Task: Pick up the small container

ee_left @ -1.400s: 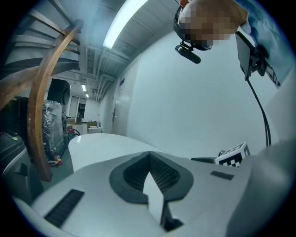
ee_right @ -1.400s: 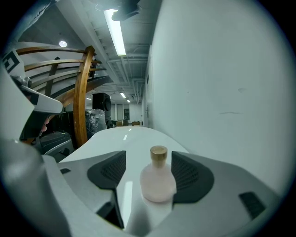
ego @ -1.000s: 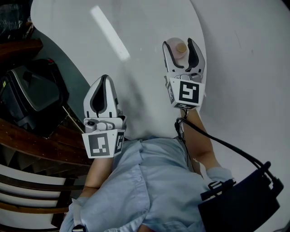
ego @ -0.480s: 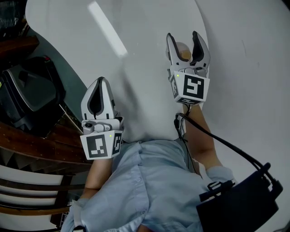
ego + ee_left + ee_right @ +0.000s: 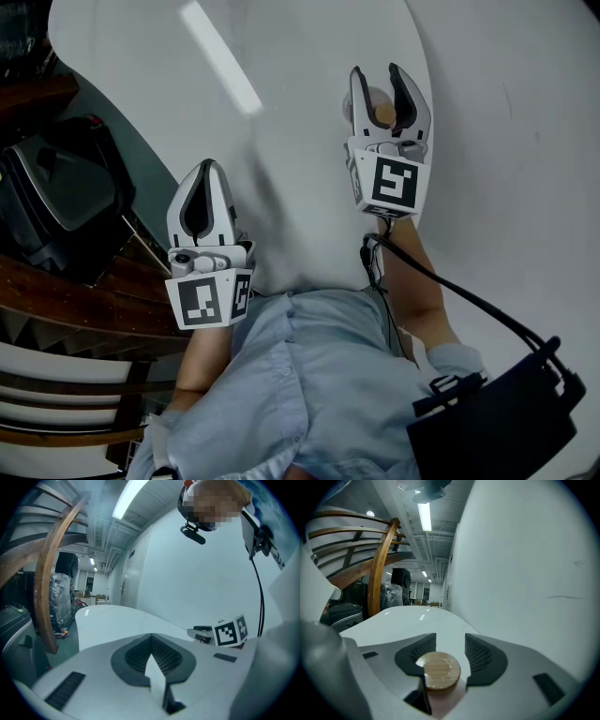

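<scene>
The small container (image 5: 380, 111), just one, is sitting lidded on the desk (image 5: 309, 56), far right. The right tool (image 5: 376, 75), jaws just closing, is grasping it; the left tool (image 5: 208, 169) is hovering clenched, empty.

We see the small container (image 5: 438, 670) with a tan wood-grain lid over a pale pink body. The right claw (image 5: 376, 75) and left claw (image 5: 208, 169) are white with black ribbed pads (image 5: 480, 656). Their cubes (image 5: 392, 183) bear black-and-white square markers. The counter (image 5: 309, 56) is glossy white, and at six o'clock lies a light blue shirt (image 5: 300, 384).
</scene>
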Demonstrator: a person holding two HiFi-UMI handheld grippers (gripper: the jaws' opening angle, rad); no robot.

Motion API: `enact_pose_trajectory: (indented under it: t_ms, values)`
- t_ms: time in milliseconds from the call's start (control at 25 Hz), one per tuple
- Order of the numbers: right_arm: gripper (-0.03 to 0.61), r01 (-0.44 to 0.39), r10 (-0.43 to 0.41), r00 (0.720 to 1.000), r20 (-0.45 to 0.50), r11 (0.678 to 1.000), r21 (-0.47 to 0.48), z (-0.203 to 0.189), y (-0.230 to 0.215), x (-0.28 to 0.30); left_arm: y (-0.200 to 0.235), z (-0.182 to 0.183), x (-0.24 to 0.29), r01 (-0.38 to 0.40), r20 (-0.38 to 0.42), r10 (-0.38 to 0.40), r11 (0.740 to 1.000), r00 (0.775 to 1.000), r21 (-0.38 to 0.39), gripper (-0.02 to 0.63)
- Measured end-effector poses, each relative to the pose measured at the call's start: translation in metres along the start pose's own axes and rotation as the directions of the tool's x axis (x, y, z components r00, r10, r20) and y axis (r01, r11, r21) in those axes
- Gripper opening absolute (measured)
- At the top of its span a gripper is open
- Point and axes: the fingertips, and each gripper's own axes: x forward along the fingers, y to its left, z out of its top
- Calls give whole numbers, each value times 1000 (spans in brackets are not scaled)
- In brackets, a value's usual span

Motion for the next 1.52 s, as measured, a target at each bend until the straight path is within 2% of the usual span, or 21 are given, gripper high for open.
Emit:
enact_pose_trajectory:
  t_ms: [560, 800, 1080, 1160, 1320, 1520]
  values:
    - [140, 4, -6, 1000, -27, 999, -54, -4, 1, 3, -1, 0, 0, -1, 8, 1, 1000, 1000, -1, 0]
    - [118, 30, -34, 999, -40, 995, -91, -7, -1, 3, -2, 1, -1, -5, 12, 5, 1000, 1000, 1, -2]
    - [110, 31, -36, 998, -50, 995, -92, -8, -1, 3, -4, 1, -3, -5, 13, 5, 1000, 1000, 0, 0]
    - [98, 37, -40, 999, -34, 996, -87, -6, -2, 2, -5, 1, -3, -5, 15, 5, 1000, 1000, 1, -1]
    - [38, 46, -42, 998, 56, 997, -65, 8, -2, 4, -6, 3, -2, -7, 22, 6, 1000, 1000, 6, 0]
    - [35, 38, -36, 999, 28, 997, -69, 5, -1, 4, -7, 4, -2, -5, 26, 5, 1000, 1000, 5, 0]
